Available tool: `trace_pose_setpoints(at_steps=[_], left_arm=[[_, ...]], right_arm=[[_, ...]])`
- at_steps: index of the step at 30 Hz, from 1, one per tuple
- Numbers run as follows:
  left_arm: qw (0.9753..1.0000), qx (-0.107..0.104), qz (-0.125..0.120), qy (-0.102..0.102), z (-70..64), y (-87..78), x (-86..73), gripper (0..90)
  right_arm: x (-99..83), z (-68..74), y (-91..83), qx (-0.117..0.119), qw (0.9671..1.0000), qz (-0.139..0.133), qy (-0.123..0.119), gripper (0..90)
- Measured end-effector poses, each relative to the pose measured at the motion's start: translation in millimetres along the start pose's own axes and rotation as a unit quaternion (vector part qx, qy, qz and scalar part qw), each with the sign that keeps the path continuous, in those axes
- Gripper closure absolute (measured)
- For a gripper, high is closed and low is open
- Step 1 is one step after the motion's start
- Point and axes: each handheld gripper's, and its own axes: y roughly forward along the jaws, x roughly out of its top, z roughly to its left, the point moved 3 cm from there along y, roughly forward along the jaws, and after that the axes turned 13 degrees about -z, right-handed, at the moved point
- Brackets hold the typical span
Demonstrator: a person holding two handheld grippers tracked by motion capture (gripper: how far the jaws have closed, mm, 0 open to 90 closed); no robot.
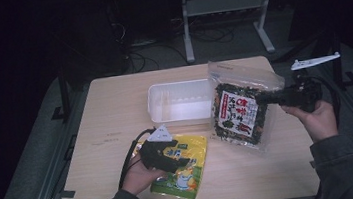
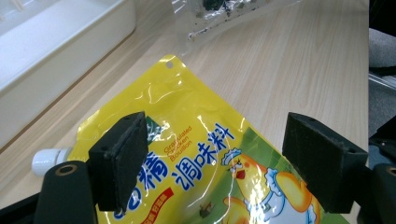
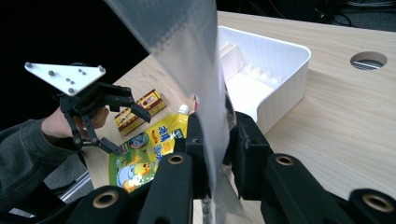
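From the high view, your right gripper (image 1: 265,98) pinches the side edge of the clear seaweed bag (image 1: 240,107), which stands tilted with its lower edge on the table (image 1: 110,112), just right of the white tray (image 1: 181,103). Your left gripper (image 1: 184,163) lies over the yellow pouch (image 1: 185,171), which rests flat near the front edge of the table.

In the left gripper view, your jaws are spread wide above the yellow pouch (image 2: 196,154), one on each side of it and neither pressing it. The pouch's white spout (image 2: 49,157) points toward the white tray (image 2: 56,51), and a corner of the clear bag (image 2: 210,18) shows beyond.

In the right gripper view, your jaws are closed on the clear bag (image 3: 196,70), whose edge rises straight up between them. Behind it sit the white tray (image 3: 280,60), the yellow pouch (image 3: 144,149) and a small red-and-yellow box (image 3: 139,110). Your left gripper (image 3: 125,127) hangs open over the pouch.
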Motion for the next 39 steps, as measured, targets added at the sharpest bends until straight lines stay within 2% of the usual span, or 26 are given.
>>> trace_pose_setpoints(at_steps=[13,22,29,32,39], left_arm=[[0.9999,0.015,-0.004,-0.006,3.3,-18.3,-12.6,21.7],[0.9996,0.022,-0.008,-0.016,5.2,-27.0,-23.6,20.6],[0.9994,0.027,-0.012,-0.016,6.5,-34.7,-29.6,20.3],[0.9993,0.027,-0.017,-0.022,7.2,-37.0,-31.5,20.2],[0.999,0.031,-0.023,-0.021,8.6,-42.8,-32.7,20.2]], right_arm=[[9.9,6.2,9.7,0.002,1.0,0.0,-0.005,77.5],[14.3,7.5,14.1,-0.004,1.0,-0.006,-0.006,77.5],[20.0,8.3,18.4,-0.007,0.9999,-0.008,-0.009,77.5],[23.8,9.1,21.0,-0.009,0.9999,-0.009,-0.01,77.5],[30.6,13.1,31.9,-0.008,0.9998,-0.011,-0.015,77.5]])
